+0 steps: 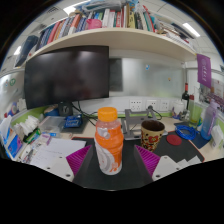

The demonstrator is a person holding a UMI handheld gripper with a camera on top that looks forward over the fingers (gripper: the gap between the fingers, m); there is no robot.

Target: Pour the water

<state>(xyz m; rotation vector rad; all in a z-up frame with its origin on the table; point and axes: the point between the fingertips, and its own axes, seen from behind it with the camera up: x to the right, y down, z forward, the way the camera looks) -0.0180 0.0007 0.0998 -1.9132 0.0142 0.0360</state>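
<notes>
Orange bottle (109, 141) clamped btwn hand-held gripper (112, 160) pads — fingers closed on it, cup (152, 133) nearby.

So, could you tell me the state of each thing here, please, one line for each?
Orange bottle: upright, cap on, between the fingers.
Gripper: appears shut on the bottle.
Cup: upright, open top, beyond the right finger.
Monitor: screen dark.
Dark bottle: upright, at the desk's back.

A dark monitor (68, 72) stands on the cluttered desk (60, 150) beneath a shelf of books (100, 20).
</notes>
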